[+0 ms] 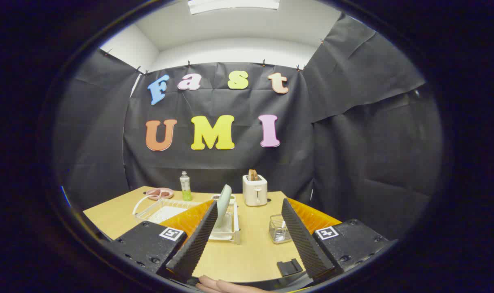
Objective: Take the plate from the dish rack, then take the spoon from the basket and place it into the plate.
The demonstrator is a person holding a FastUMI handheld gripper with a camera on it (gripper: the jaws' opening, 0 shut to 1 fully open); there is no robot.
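Gripper (247,217) with fingers spread wide, holding nothing. Pale green plate (223,202) upright in dish rack (229,232), just ahead — probably stiff, smooth, slippery; best pinched at top rim. Basket (279,229) near right.

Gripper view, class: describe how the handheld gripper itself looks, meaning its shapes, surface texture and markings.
The gripper has two long wedge-shaped fingers whose inner faces are finely ribbed. Each finger is mounted on a blocky black body fixed with small screws. Each body carries a square black-and-white tag. The jaws stand wide open with nothing held. No cable can be seen.
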